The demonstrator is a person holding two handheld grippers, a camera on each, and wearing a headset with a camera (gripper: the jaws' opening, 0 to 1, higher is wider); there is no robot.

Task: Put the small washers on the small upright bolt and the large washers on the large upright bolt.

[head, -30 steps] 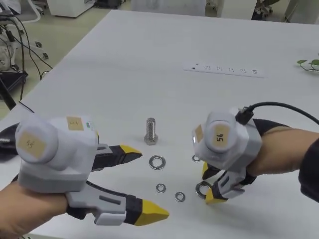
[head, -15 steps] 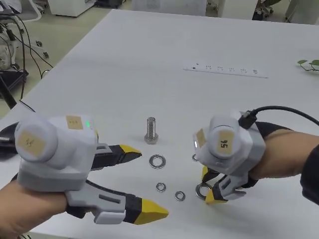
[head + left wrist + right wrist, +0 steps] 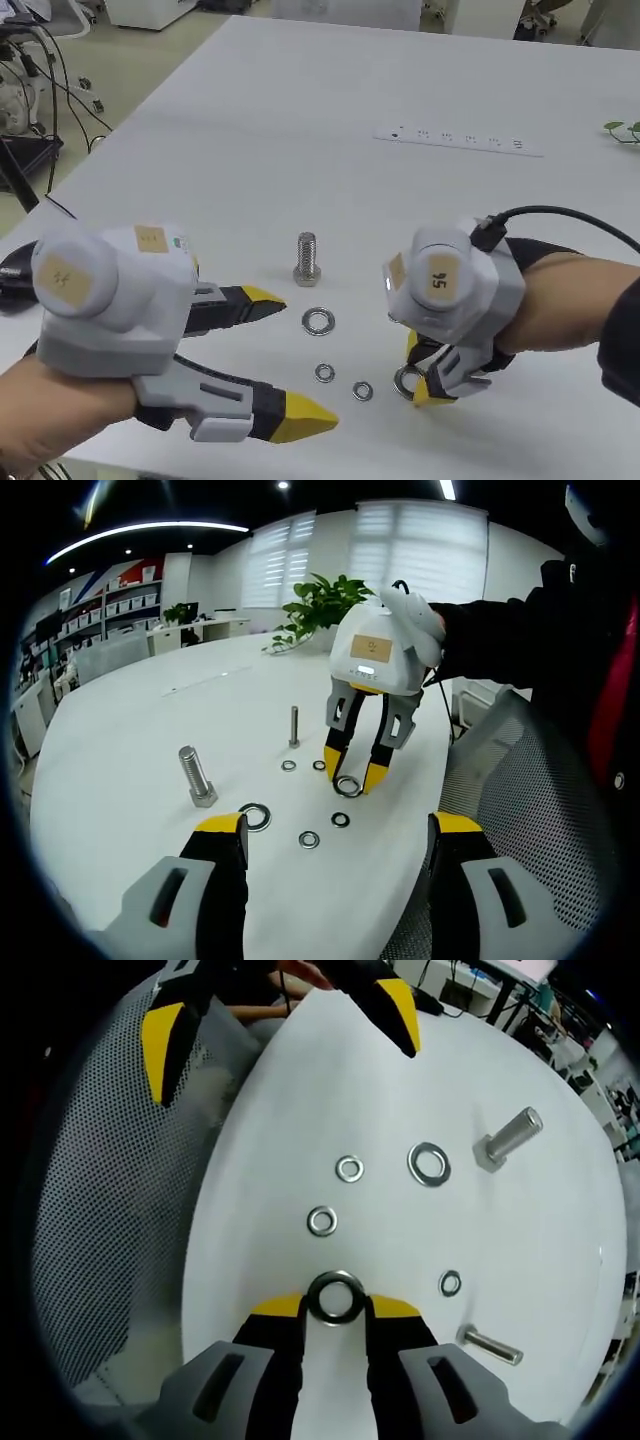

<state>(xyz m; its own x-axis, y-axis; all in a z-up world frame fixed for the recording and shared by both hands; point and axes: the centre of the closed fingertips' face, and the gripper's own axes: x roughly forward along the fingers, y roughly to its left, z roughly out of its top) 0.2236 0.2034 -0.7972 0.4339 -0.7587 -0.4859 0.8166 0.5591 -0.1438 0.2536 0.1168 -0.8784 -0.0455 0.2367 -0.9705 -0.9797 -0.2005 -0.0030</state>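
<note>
My right gripper (image 3: 425, 378) points down at the table, shut on a large washer (image 3: 335, 1297) held flat between its yellow tips. The same right gripper (image 3: 355, 770) and held washer (image 3: 348, 785) show in the left gripper view. The large bolt (image 3: 307, 258) stands upright on its head, with another large washer (image 3: 318, 321) lying in front of it. Two small washers (image 3: 324, 373) (image 3: 362, 390) lie nearer me. The thin small bolt (image 3: 294, 725) stands farther back with two small washers (image 3: 289, 765) at its foot. My left gripper (image 3: 285, 355) is open and holds nothing.
A white power strip (image 3: 458, 139) lies across the table's far side. A black cable (image 3: 560, 215) runs from the right gripper. The table's near edge is just below both grippers, and a mesh chair (image 3: 520, 810) stands beside it.
The right gripper has stayed over the large washer at its tips, tilting only slightly. The left gripper has held its place. The head camera has shifted a little.
</note>
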